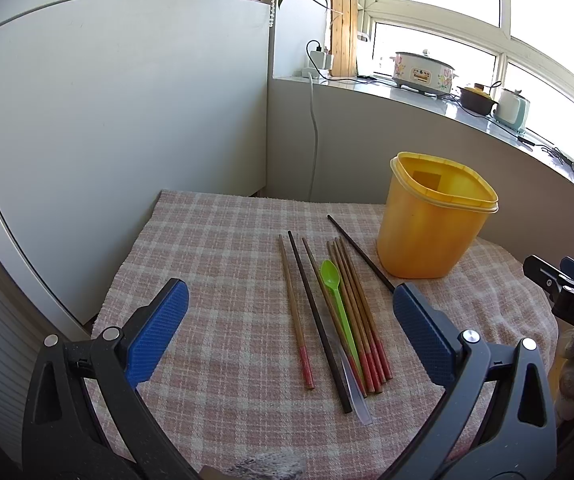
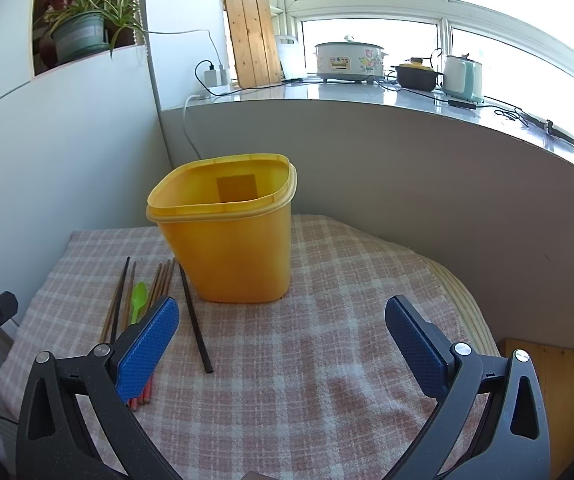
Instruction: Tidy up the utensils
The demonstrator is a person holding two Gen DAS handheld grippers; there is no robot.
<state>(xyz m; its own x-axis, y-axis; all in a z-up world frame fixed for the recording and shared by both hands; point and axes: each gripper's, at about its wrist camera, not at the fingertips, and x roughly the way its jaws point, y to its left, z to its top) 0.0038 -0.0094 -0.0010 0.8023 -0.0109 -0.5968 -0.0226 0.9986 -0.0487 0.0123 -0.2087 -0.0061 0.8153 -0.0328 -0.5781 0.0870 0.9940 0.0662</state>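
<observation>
Both tongs gape wide and hold nothing: the left tongs (image 1: 291,312) over the chopsticks (image 1: 351,304) and green spoon (image 1: 337,300), left of the yellow tub (image 1: 427,232) on the checked bench (image 1: 215,248). The right tongs (image 2: 283,328) partly hide the chopsticks' red ends.

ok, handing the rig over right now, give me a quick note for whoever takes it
Left claw: open, empty, above the utensils.
Right claw: open, empty, above the cloth in front of the tub.
Tub: upright on the cloth, right of the utensils; nothing seen inside.
Utensils: wooden chopsticks, two black chopsticks, green spoon and a clear utensil all lie flat on the cloth. One black chopstick lies apart, next to the tub.
Done: nothing yet.
Left: pick up every utensil; the tub looks like the place for them.
</observation>
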